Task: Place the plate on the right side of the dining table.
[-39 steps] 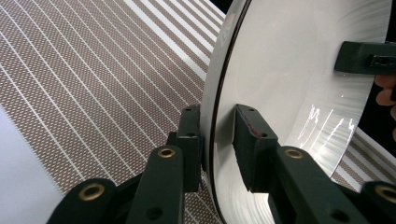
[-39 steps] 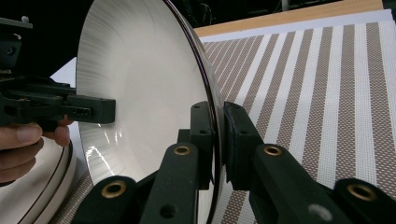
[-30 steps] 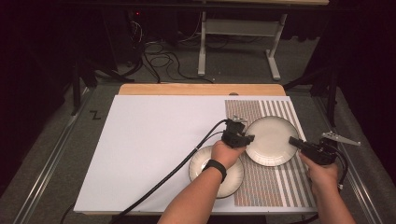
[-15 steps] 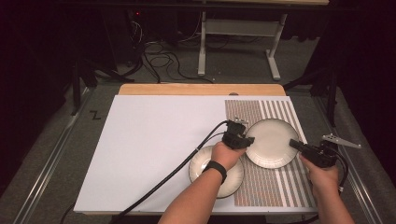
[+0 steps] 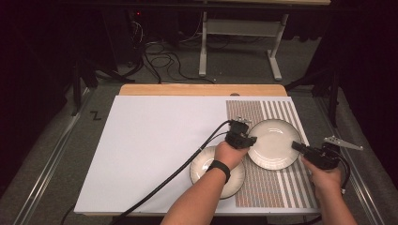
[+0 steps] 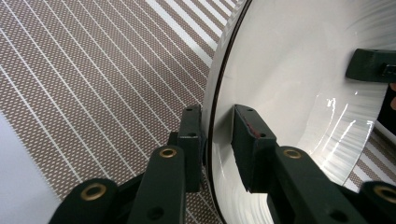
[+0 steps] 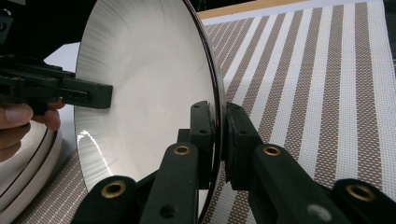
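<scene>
White glazed round plate [image 5: 273, 143] sits on the striped brown mat [image 5: 277, 187], just right of the stacked plates [image 5: 206, 168]. Left tongs [image 5: 248, 139] clamp its left rim, right tongs [image 5: 296, 146] its right rim, plate between both.

The round cream ceramic plate [image 5: 273, 143] sat on the brown-and-white striped mat [image 5: 286, 187], right of and behind the stacked plates [image 5: 206, 168], at the desk's [image 5: 155, 140] right.

High cam sits above the person's side, looks fwd and down over the whole worktop [image 5: 155, 140]. L claw cam and R claw cam ride close-up, looking along their jaws from opposite sides. All 3 views share one plate [image 5: 274, 143] [image 6: 299, 70] [image 7: 144, 88] on the striped mat [image 5: 281, 187].
</scene>
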A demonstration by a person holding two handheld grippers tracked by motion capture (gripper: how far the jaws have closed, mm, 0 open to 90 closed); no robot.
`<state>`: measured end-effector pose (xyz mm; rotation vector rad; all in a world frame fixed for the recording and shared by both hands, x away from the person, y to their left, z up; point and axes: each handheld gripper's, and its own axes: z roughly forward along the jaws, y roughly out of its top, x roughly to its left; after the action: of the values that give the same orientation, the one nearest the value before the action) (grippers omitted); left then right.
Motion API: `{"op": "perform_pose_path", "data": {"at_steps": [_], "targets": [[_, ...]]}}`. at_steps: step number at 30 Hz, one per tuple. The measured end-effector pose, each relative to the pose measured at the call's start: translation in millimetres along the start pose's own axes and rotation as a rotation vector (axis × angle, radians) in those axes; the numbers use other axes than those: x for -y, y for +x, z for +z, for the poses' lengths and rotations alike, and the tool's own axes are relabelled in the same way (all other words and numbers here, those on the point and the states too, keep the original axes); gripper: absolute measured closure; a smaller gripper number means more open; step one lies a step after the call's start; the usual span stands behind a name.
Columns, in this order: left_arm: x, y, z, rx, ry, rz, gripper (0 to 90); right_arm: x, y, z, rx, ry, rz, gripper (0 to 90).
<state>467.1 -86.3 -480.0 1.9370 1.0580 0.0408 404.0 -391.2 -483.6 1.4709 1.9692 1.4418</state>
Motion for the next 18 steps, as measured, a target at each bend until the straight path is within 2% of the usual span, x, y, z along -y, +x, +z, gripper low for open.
{"op": "perform_pose_path", "data": {"at_steps": [4, 12, 18], "targets": [[-0.8, -0.7, -0.1, 0.005, -0.008, 0.001, 68.0, 0.1, -0.1, -0.3, 0.000, 0.001, -0.008, 85.6], [-9.9, -2.6, -15.1, -0.014, -0.079, 0.032, 53.8, -1.2, 2.6, 0.6, 0.010, 0.002, -0.018, 85.5], [-11.2, -4.9, -24.5, -0.038, -0.083, 0.086, 44.7, -1.2, 3.2, 1.1, 0.019, 0.003, -0.010, 85.4]]}}
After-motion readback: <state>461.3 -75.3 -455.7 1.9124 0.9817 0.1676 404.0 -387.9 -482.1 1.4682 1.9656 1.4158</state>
